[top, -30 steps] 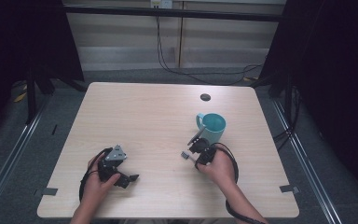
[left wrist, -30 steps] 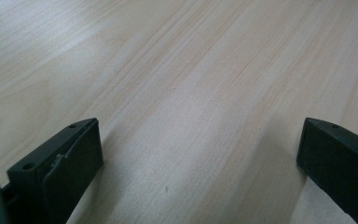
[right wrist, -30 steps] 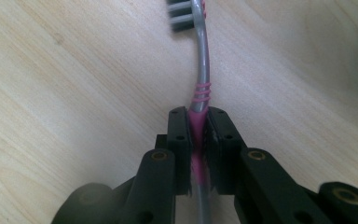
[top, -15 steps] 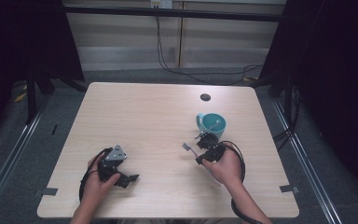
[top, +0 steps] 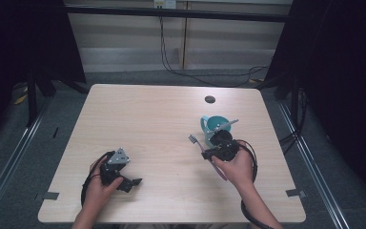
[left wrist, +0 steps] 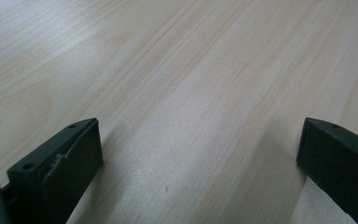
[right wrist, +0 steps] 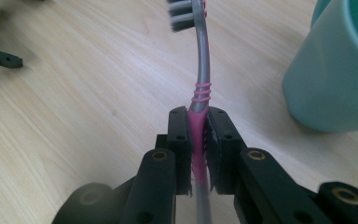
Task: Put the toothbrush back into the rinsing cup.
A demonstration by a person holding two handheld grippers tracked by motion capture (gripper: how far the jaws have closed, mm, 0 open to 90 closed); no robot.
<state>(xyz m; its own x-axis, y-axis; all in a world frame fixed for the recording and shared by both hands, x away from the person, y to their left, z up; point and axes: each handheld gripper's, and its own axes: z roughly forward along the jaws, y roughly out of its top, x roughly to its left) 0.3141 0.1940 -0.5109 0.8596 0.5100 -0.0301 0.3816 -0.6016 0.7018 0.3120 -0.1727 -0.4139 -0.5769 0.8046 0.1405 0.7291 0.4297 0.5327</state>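
Note:
My right gripper is shut on the pink part of a pink and grey toothbrush, whose bristled head points away from me. In the high view the right gripper holds the toothbrush slanted above the table, just in front of a teal mug. The mug stands upright close on the right of the jaws. My left gripper rests near the table's front left, and its jaws stand wide open over bare wood with nothing between them.
The light wooden table has a small dark round grommet near its far edge. Black curtains and metal floor rails flank the table. Cables trail from both grippers toward the front edge.
My right hand has risen and shifted toward the mug with the toothbrush in its jaws, so the brush head now sits higher and farther from me. The left hand has stayed put.

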